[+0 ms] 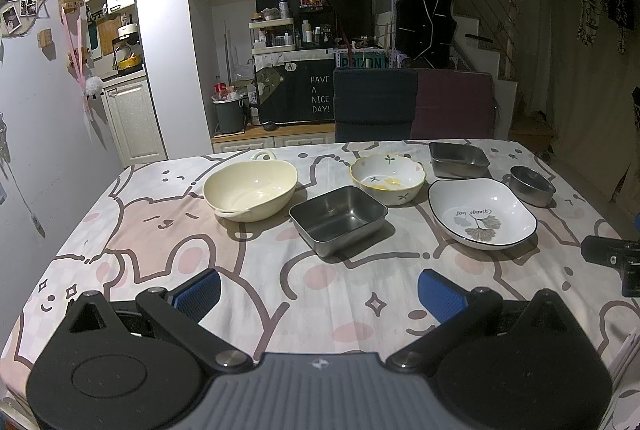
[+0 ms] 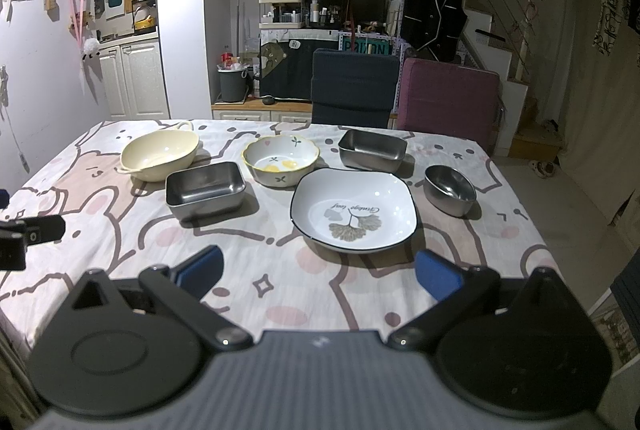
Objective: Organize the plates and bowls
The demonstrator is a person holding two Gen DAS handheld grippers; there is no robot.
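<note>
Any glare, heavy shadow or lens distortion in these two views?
Left wrist view: table edges bow from fisheye, dark right side, white plate sharp. Right wrist view: bright ceiling-light glare top left, dishes cast shadows toward the camera, steel tray in focus.

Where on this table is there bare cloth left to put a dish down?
The widest bare cloth lies between both open grippers, left gripper and right gripper, and the near steel tray and white leaf plate. More lies left of the cream bowl. The middle is crowded: flower bowl, far tray, round steel bowl.
</note>
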